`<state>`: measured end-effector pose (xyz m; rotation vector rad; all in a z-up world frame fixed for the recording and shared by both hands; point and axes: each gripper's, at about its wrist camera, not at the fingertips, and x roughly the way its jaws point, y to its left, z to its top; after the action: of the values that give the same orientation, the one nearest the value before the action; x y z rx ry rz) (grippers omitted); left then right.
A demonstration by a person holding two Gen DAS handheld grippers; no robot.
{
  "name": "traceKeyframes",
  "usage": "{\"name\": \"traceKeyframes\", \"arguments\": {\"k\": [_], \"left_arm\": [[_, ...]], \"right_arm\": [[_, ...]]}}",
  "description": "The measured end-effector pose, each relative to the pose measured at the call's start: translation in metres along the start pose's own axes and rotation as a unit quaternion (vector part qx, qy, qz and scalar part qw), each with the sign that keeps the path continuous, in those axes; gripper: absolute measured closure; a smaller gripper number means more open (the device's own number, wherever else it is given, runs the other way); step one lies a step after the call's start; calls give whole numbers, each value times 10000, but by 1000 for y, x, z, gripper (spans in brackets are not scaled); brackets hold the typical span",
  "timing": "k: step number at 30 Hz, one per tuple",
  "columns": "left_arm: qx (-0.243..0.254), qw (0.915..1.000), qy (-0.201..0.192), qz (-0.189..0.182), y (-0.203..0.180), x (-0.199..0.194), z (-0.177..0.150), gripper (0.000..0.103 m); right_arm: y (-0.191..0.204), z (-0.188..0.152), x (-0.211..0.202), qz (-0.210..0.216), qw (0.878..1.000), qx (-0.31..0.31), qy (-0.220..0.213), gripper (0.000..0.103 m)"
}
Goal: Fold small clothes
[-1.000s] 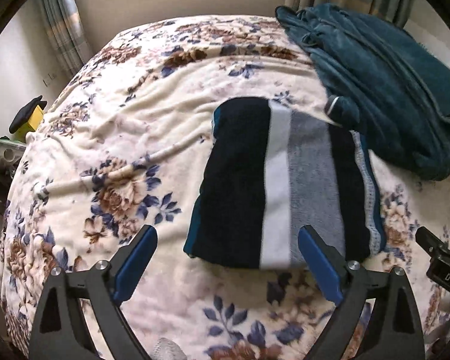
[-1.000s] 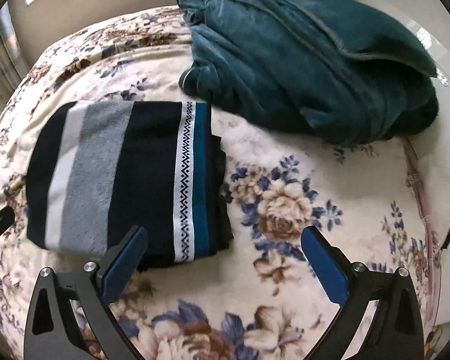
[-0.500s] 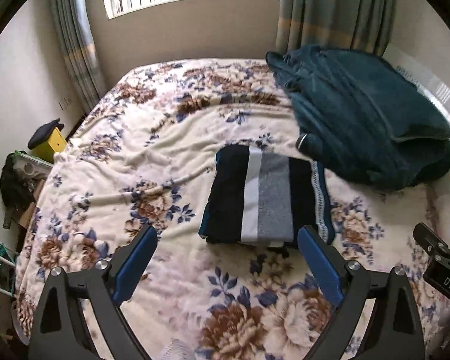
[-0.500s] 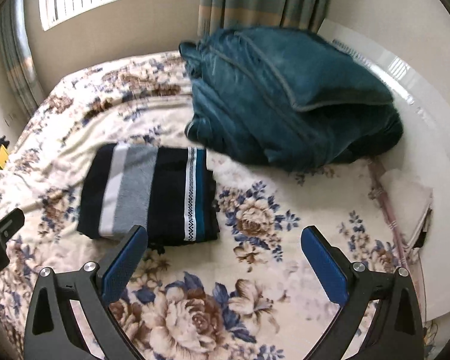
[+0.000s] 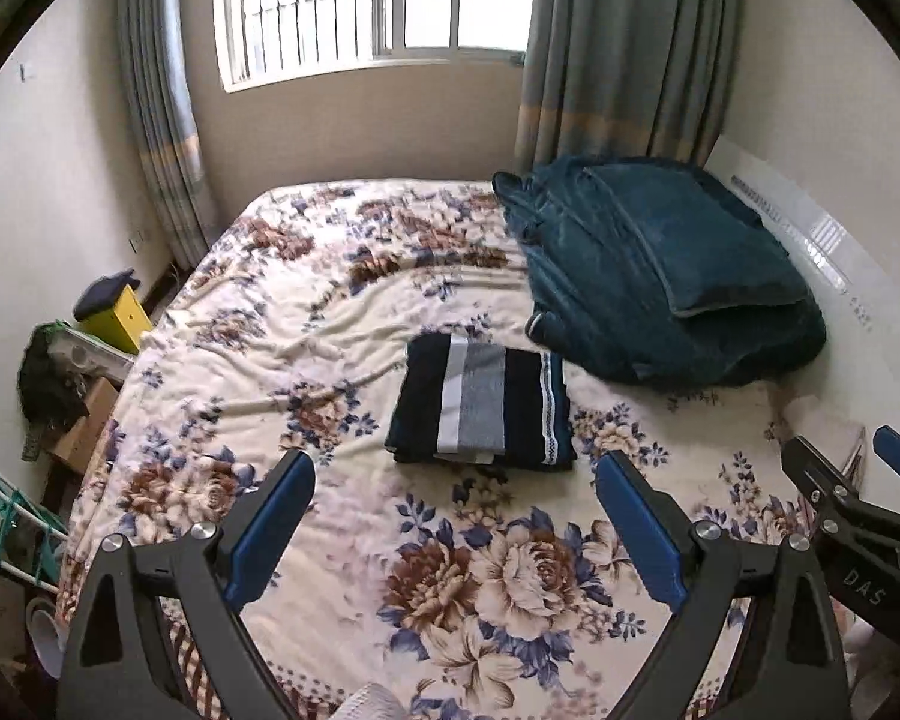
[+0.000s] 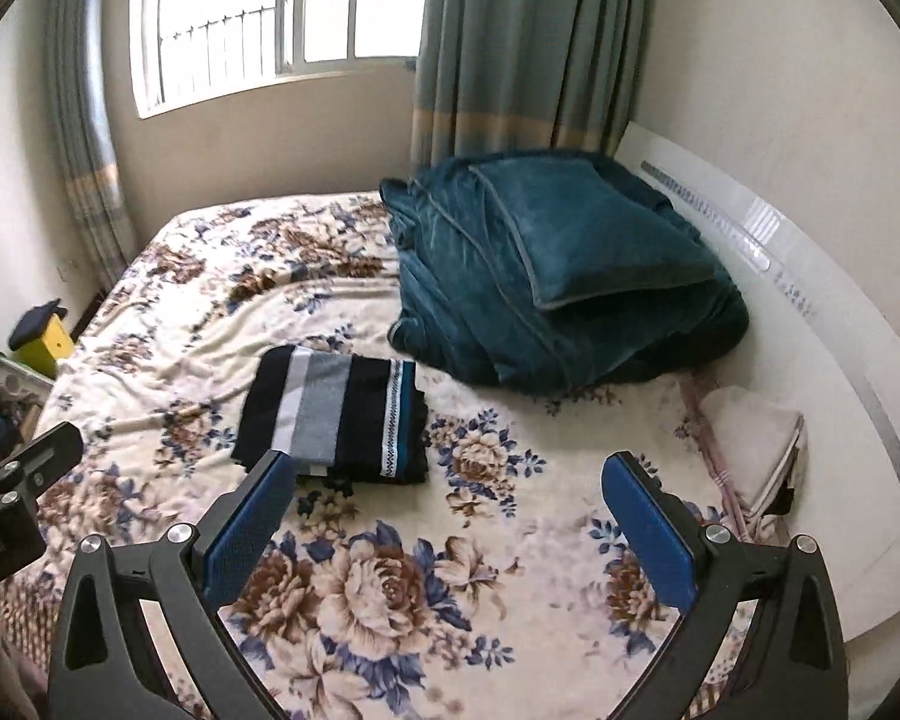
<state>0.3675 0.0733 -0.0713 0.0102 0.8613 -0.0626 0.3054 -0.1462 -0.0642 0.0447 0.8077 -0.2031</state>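
Striped garment (image 5: 480,402), folded into a neat rectangle of black, white, grey and teal bands, lies flat on the floral blanket (image 5: 306,360) of the bed, near the centre of my left wrist view and left of centre in my right wrist view (image 6: 330,420). Nothing touches it. Just beyond its upper right corner sits a heap of dark teal bedding (image 5: 660,276), close to it, though I cannot tell whether the two meet.

My left hand-held gripper (image 5: 456,528) hangs above the blanket in the lower part of its view, its blue-padded fingers (image 5: 270,528) spread wide apart and holding nothing; the garment shows in the gap between them, further up the frame. My right hand-held gripper (image 6: 450,531) is likewise spread wide and empty, with its left finger's tip overlapping the garment's near edge in the picture, well above it as far as I can judge. That gripper also shows at the right edge of the left wrist view (image 5: 858,516).

A folded pale cloth (image 6: 750,444) lies at the bed's right side against the white headboard (image 6: 810,276). Curtains (image 5: 624,48) flank a barred window (image 5: 366,0) at the top, and a yellow box (image 5: 123,318) stands at the left beside the bed.
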Motion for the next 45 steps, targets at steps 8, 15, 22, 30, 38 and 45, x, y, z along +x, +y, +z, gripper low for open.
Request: {"name": "traceKeyframes", "arguments": {"k": [8, 15, 22, 30, 38, 45], "left_arm": [[-41, 9996, -285, -14, -7, -66, -3, 7], [-50, 9994, -354, -15, -13, -93, -11, 7], [-54, 9990, -440, 59, -17, -108, -17, 7], [-101, 9986, -506, 110, -13, -113, -17, 1], [-131, 9981, -563, 191, -10, -116, -15, 1], [-115, 9980, -583, 228, -8, -120, -11, 1]], "right_arm": [[-24, 0, -87, 125, 9996, 52, -239, 0], [-34, 1, -134, 153, 9987, 22, -485, 0], [-42, 1, -153, 138, 9981, -87, -586, 0], [-47, 0, -159, 192, 9979, -97, -606, 0], [-49, 6, -154, 329, 9971, -180, -661, 0], [-49, 7, -153, 358, 9970, -209, -660, 0]]}}
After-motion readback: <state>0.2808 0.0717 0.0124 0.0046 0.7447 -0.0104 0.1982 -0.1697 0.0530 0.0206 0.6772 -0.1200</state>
